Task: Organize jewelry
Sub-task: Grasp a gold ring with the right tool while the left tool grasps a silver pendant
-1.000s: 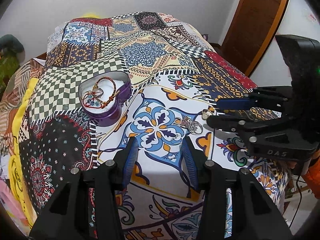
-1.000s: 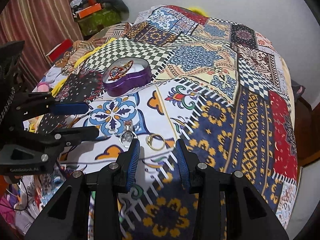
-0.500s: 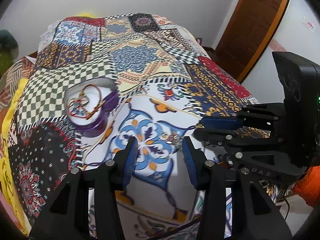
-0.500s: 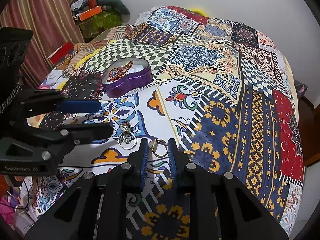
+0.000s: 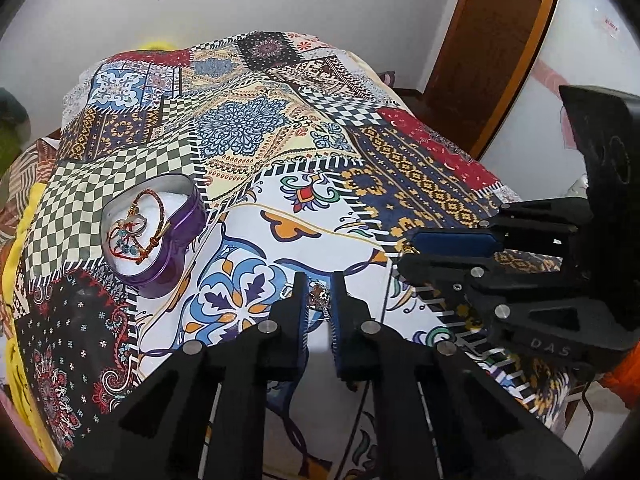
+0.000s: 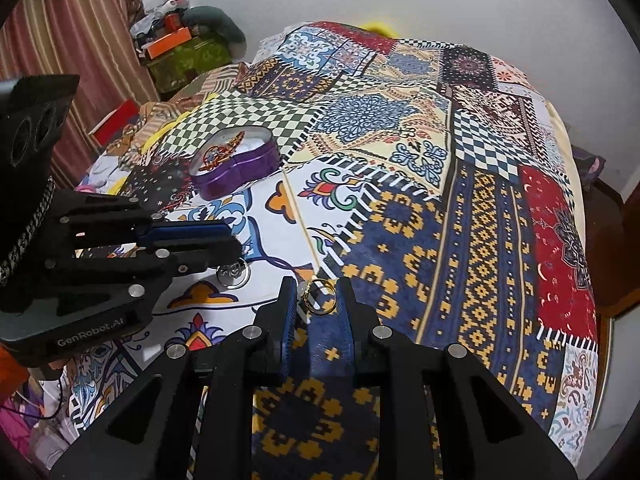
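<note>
Two grippers side by side over a bed [image 5: 400, 152] spread with a patchwork cover of checks, florals and navy-and-gold blocks.

Left gripper [image 5: 319, 300]: pads just drawn together, clamped on a silver ring [image 5: 320, 294] with a dark, ornate top; ring pinched between the blue pads right at the tips, low over a white patch with a blue flower. Same silver ring [image 6: 233, 271] visible from the right wrist, beneath the black fingers reaching in from the left.

Right gripper [image 6: 316, 298]: pads narrowed around a thin gold ring [image 6: 319, 297] lying on the cover at the edge of the navy-and-gold patch. Ring between the tips, close against both pads; firm pressure impossible to tell. From the left wrist, only a sliver of gold showing at the right gripper's tips [image 5: 404, 252]; black finger frame blocking the rest.

Up and to the left of both rings, well apart: an open purple heart-shaped tin [image 5: 176, 256] with white lining, resting on the cover, holding a red braided bracelet [image 5: 154, 224] and a few smaller pieces tangled together, too small to sort out.

Around the bed: a brown wooden door [image 5: 488, 40] at the far right, striped curtain [image 6: 76, 52] at the left, a heap of bags and boxes [image 6: 180, 40] beside it, plain white wall behind.
</note>
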{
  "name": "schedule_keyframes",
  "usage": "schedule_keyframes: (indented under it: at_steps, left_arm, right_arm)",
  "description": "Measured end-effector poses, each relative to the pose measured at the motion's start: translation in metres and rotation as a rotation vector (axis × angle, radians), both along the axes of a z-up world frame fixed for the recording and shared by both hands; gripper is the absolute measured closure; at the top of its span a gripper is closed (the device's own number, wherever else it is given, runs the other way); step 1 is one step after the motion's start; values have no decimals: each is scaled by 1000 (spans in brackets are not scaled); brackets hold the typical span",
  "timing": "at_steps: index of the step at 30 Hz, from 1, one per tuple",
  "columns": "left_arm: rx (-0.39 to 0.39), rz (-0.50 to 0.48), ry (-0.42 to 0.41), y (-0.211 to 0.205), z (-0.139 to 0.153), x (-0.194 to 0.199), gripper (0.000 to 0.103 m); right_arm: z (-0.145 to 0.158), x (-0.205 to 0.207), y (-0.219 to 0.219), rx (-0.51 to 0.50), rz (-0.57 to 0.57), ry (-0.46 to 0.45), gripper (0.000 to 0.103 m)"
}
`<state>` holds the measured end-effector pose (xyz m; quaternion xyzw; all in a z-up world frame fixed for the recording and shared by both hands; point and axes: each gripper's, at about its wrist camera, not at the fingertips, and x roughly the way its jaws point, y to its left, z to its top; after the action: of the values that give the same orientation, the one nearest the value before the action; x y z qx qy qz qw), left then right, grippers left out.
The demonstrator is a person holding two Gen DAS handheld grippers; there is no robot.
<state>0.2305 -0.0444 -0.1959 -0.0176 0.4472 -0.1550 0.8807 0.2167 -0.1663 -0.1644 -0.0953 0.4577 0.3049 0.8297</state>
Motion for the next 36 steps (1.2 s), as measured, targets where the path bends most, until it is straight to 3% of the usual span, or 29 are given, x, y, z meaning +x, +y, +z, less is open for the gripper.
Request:
schedule_keyframes:
  at_steps: [2,10,12,18,27,36]
  left_arm:
    - [-5,2,-15,1,6,-3,103]
    - [33,3,-53,5,23,-17,103]
    - [46,18,-36,8,22,-15,103]
    - [-25,21,56,12,8,-4,88]
    - [-30,13,80,0,-7,6,87]
    - [-49,18,51,3,-6,9,91]
  right_arm:
    - [1,0,-3,6,-9,-2,85]
    - [10,-4,-6,29,-19,-18,85]
    - [12,-4,-6,35,-17,-19,85]
    - [11,-4,-9,43,-15,-10,85]
    - [4,-1,-14,41,-27,12,85]
    - [2,-3,-17,44,-32,17,85]
